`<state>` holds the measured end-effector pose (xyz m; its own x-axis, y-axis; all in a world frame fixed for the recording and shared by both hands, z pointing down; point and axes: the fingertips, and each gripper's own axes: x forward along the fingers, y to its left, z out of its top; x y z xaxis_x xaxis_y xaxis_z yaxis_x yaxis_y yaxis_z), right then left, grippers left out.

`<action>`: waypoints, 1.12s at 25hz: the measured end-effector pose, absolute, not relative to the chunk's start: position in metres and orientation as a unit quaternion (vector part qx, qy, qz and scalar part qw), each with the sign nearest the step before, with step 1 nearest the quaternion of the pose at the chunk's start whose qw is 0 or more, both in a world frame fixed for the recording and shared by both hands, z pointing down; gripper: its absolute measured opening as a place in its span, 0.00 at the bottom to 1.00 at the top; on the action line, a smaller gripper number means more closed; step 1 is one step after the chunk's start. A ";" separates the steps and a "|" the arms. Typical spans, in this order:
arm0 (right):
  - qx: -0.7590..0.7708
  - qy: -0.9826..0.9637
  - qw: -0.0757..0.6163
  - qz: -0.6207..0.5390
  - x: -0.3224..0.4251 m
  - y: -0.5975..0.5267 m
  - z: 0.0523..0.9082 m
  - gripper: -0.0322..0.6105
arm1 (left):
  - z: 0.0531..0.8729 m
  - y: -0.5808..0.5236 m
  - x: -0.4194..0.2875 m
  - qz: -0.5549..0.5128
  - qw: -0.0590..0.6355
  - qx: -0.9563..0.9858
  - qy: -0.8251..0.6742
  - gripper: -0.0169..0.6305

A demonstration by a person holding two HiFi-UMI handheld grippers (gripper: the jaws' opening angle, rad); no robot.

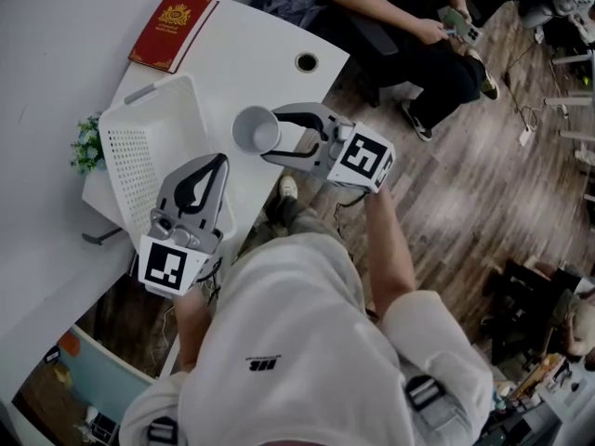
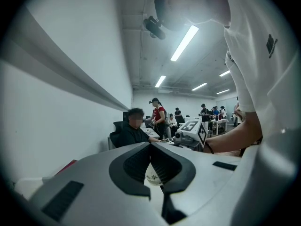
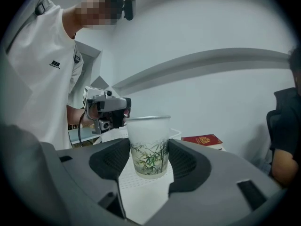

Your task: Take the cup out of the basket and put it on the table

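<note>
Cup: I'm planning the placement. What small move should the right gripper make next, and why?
Probably lower the cup straight down onto the table: the right gripper grips it upright, and from the head view it seems past the basket rim, above bare tabletop.

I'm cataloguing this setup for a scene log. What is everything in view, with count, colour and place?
cup: one, whitish with a green bamboo print, between the right tool's jaws, by the basket's right rim
basket: one, white, perforated, on the table
book: one, red with a gold emblem, at the table's far end
plant: one, green, at the basket's left side
table: one, white
cable hole: one, dark-rimmed, in the tabletop near its right edge
seated person: one, dark clothes, beyond the table
floor: brown wood, right of the table
left tool: one, grey, jaws together, empty, over the basket's near corner in the head view
right tool: one, grey, closed on the cup
shirt: white, on the wearer, bottom of the head view
</note>
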<state>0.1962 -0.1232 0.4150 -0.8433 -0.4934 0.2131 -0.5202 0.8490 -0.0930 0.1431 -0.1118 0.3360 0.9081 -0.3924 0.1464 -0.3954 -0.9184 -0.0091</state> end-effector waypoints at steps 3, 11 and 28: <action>0.268 -0.955 0.095 0.088 0.202 -0.133 0.428 0.47 | 0.340 -0.120 0.149 0.073 0.015 0.977 -0.199 0.04; 0.282 -0.945 0.095 0.134 0.219 -0.156 0.477 0.47 | 0.354 -0.135 0.161 0.083 0.030 0.977 -0.194 0.04; 0.276 -0.915 0.148 0.255 0.218 -0.186 0.585 0.47 | 0.374 -0.154 0.156 0.104 0.049 0.973 -0.202 0.04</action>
<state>0.2182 -0.1863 0.5852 -0.8036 -0.4297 0.4118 -0.5807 0.7176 -0.3844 0.1557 -0.1536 0.3736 0.8964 -0.3831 0.2228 -0.4035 -0.9134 0.0530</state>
